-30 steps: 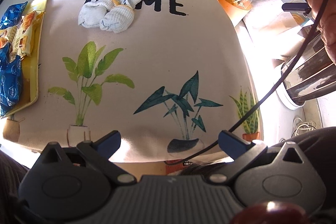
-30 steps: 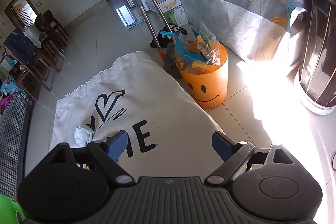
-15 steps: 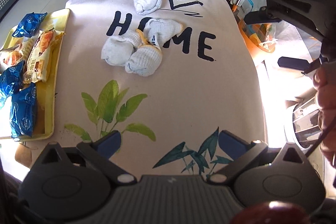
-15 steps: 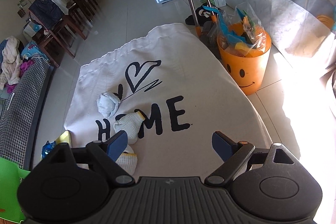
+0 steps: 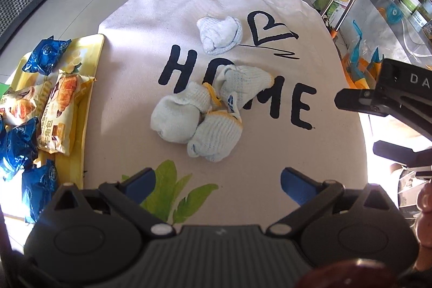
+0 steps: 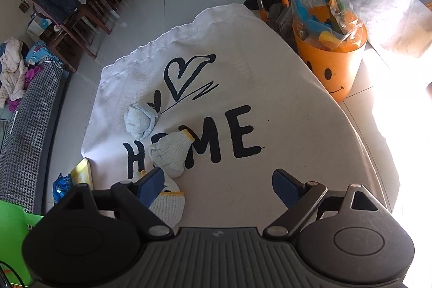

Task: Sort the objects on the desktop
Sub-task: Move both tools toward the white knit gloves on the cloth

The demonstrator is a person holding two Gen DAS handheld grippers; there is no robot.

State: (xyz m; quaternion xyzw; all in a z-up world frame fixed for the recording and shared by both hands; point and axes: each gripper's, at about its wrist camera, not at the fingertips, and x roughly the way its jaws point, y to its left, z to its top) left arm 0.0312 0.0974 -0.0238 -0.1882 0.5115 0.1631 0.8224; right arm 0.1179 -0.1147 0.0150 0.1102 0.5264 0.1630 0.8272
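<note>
Several rolled white socks lie on the cream "HOME" cloth (image 5: 270,153). A plain white roll (image 5: 220,34) sits by the heart; three yellow-trimmed rolls (image 5: 205,112) cluster over the letters. My left gripper (image 5: 217,180) hangs open just short of that cluster, nothing between its fingers. In the right wrist view the plain roll (image 6: 140,119) and a yellow-trimmed roll (image 6: 170,154) lie ahead to the left; another roll (image 6: 168,203) is partly hidden behind the left finger. My right gripper (image 6: 218,184) is open and empty above the cloth (image 6: 283,112). Its black body (image 5: 391,99) shows in the left wrist view.
A yellow tray (image 5: 83,109) at the cloth's left edge holds blue and orange snack packets (image 5: 54,115). An orange smiley bin (image 6: 332,58) full of plastic stands right of the table. A patterned sofa (image 6: 21,131) is on the left, chairs farther back.
Both grippers moved forward over the cloth toward the socks, which now sit nearer and lower in both views. The right gripper also swung left, bringing more socks into sight. Jaws stayed open.
</note>
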